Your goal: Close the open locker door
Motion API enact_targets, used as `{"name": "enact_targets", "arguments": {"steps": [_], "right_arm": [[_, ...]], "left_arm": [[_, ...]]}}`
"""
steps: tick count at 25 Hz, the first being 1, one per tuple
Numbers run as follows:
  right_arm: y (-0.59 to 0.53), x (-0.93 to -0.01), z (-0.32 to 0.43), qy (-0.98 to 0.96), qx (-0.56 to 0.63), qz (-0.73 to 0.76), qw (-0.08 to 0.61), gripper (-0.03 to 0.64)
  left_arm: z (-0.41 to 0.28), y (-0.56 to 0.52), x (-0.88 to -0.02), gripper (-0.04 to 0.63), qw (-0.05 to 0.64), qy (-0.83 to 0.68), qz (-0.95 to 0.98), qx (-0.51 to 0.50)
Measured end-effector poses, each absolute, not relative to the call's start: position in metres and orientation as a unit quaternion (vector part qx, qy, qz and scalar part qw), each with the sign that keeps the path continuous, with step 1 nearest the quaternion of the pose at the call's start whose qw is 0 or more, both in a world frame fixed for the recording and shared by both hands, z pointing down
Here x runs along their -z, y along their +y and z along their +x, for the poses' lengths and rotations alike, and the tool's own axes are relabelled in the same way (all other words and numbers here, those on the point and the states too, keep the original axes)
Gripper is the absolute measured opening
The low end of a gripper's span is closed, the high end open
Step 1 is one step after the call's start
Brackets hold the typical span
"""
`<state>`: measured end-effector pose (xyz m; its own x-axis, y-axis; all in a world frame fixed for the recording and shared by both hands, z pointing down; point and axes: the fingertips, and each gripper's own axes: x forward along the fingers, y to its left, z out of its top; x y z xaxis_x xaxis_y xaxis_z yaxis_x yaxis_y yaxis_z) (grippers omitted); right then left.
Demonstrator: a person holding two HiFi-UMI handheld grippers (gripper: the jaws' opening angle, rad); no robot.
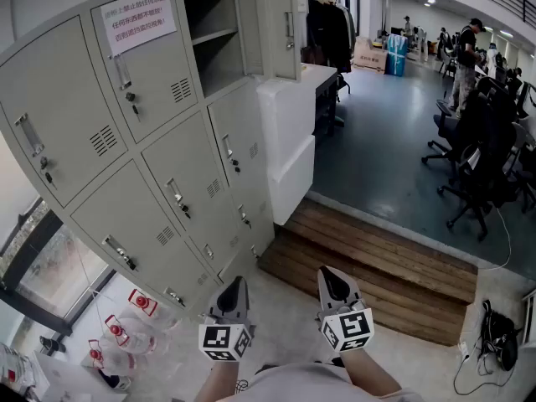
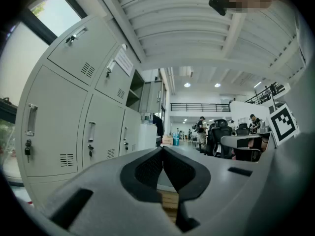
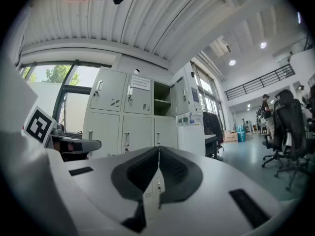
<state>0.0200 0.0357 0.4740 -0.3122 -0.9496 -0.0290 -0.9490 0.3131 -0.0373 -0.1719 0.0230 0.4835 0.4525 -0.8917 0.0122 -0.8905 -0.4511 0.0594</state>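
A grey bank of lockers [image 1: 159, 141] fills the left of the head view. Its top right compartment [image 1: 213, 40] stands open, with its door [image 1: 282, 25] swung out to the right. That open compartment [image 3: 162, 100] and door [image 3: 180, 96] also show in the right gripper view, well ahead of the jaws. My left gripper [image 1: 234, 296] and right gripper [image 1: 334, 285] hang side by side low in the head view, far below and short of the door. Both have their tips together and hold nothing. The left gripper [image 2: 162, 150] faces along the locker fronts [image 2: 64, 122].
A white cabinet [image 1: 289, 145] stands right of the lockers. Wooden steps [image 1: 377, 266] lead to a grey office floor with black chairs [image 1: 481, 157] and a standing person [image 1: 465, 61]. Red-capped containers [image 1: 134, 316] lie by the lockers' base near a window [image 1: 42, 258].
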Motion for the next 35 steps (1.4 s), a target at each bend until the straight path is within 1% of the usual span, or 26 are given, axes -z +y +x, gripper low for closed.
{"name": "enact_targets", "arguments": {"steps": [9, 14, 17, 28, 35], "right_arm": [[0.04, -0.471, 0.026, 0.81, 0.006, -0.586, 0.026, 0.015], [0.042, -0.469, 0.033, 0.814, 0.011, -0.578, 0.047, 0.015], [0.043, -0.47, 0.041, 0.815, 0.013, -0.577, 0.048, 0.015], [0.033, -0.481, 0.089, 0.828, 0.032, -0.558, 0.047, 0.015], [0.008, -0.492, 0.112, 0.83, 0.05, -0.554, 0.047, 0.015]], "left_arm": [[-0.169, 0.026, -0.481, 0.009, 0.031, -0.526, 0.85, 0.012], [-0.162, 0.028, -0.479, 0.009, 0.027, -0.527, 0.849, 0.013], [-0.155, 0.03, -0.478, 0.009, 0.025, -0.529, 0.848, 0.012], [-0.113, 0.029, -0.48, 0.009, 0.019, -0.551, 0.834, 0.004], [-0.088, 0.009, -0.485, 0.009, 0.017, -0.551, 0.834, -0.007]]}}
